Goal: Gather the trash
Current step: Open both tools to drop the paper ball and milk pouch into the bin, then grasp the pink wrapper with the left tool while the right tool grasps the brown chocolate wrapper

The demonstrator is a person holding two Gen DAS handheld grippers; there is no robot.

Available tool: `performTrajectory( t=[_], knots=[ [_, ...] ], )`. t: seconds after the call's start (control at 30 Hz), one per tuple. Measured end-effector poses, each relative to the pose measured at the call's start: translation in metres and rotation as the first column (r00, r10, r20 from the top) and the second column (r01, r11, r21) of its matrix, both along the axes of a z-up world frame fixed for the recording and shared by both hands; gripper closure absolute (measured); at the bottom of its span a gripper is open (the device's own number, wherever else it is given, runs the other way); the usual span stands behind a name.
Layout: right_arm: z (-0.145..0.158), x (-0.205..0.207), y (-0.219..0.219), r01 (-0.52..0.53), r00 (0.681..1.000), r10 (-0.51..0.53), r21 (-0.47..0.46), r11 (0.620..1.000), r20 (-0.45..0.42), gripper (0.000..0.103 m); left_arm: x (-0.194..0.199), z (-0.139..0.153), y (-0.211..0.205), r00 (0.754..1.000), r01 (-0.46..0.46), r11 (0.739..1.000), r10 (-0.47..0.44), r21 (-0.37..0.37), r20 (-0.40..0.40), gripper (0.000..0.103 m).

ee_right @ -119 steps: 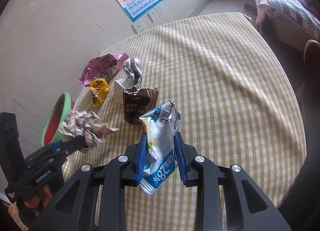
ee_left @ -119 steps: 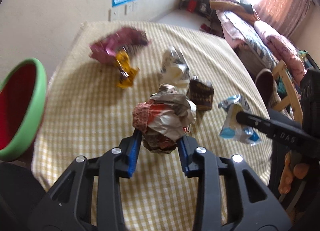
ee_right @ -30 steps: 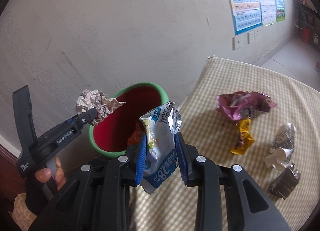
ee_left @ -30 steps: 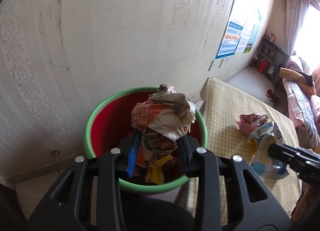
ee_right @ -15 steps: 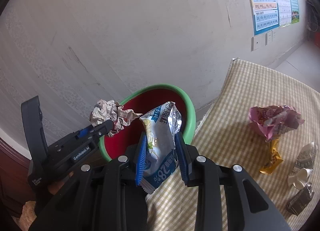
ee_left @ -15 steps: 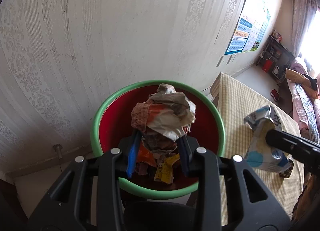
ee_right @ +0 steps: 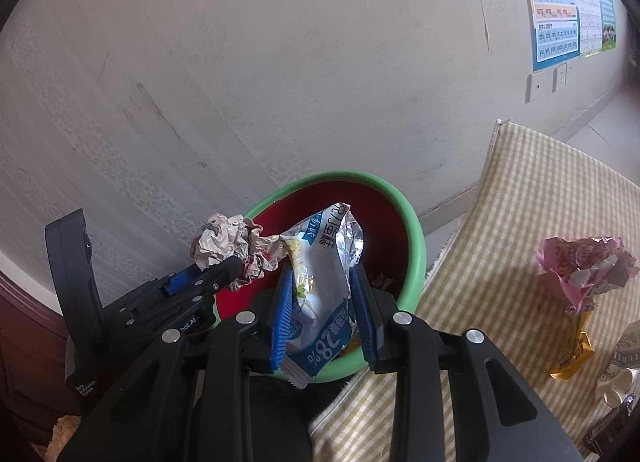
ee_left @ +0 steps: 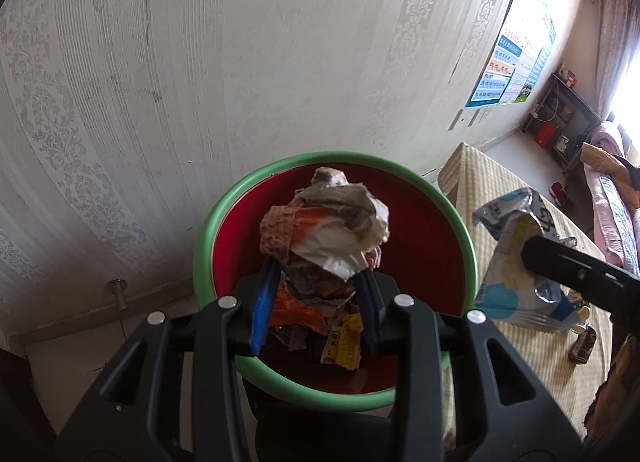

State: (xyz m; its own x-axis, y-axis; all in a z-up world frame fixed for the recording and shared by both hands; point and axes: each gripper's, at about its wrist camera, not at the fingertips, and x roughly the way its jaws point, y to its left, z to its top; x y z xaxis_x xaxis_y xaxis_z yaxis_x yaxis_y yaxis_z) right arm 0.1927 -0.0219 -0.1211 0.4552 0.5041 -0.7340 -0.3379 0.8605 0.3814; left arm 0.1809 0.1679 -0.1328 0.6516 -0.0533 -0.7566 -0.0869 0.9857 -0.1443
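Note:
A red bin with a green rim [ee_left: 472,254] [ee_right: 416,250] stands against the wall beside the table. My left gripper [ee_left: 316,302] is shut on a crumpled paper ball [ee_left: 332,229] [ee_right: 228,246] and holds it right over the bin's mouth. Several wrappers lie at the bottom of the bin [ee_left: 344,342]. My right gripper [ee_right: 324,314] is shut on a blue and white snack packet [ee_right: 324,294] [ee_left: 516,266], held over the bin's near rim, just right of the left gripper.
The table with a yellow checked cloth [ee_right: 512,229] holds a pink wrapper [ee_right: 584,266], a yellow wrapper [ee_right: 572,354], a white cup [ee_right: 624,366] and a dark brown wrapper [ee_left: 582,346]. The patterned wall [ee_left: 200,61] rises close behind the bin. A bed [ee_left: 612,197] stands far right.
Both grippers have come closer to the bin, which now looks larger. The right gripper has swung left, from beside the bin to over its rim. Neither grip has altered.

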Motion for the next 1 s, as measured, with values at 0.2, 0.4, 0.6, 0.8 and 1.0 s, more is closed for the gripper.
performTrajectory(
  t=[0.2,0.4,0.6,0.8,1.0],
  knots=[
    [-0.001,0.006,0.008,-0.001,1.000,0.001,-0.002,1.000,0.010,0.066,0.004,-0.005,0.004,1.000,-0.019,1.000,0.019,0.009,-0.008,0.062],
    [0.002,0.008,0.010,0.007,1.000,-0.007,0.000,1.000,0.012,0.044,0.003,-0.005,0.009,0.999,-0.047,0.999,0.047,0.011,-0.003,0.045],
    [0.009,-0.015,-0.013,0.031,0.999,-0.031,-0.009,0.999,0.043,0.036,-0.009,0.003,0.002,0.999,-0.036,0.998,0.035,0.046,0.022,0.036],
    [0.006,-0.066,-0.085,0.166,0.982,-0.156,-0.094,0.982,0.108,0.032,-0.026,0.021,-0.024,0.997,0.015,0.995,-0.022,0.094,0.073,0.027],
    [-0.022,-0.115,-0.194,0.420,0.907,-0.411,-0.238,0.876,0.090,0.032,-0.049,0.037,-0.067,0.989,0.080,0.995,-0.086,0.054,0.117,0.018]
  ],
)
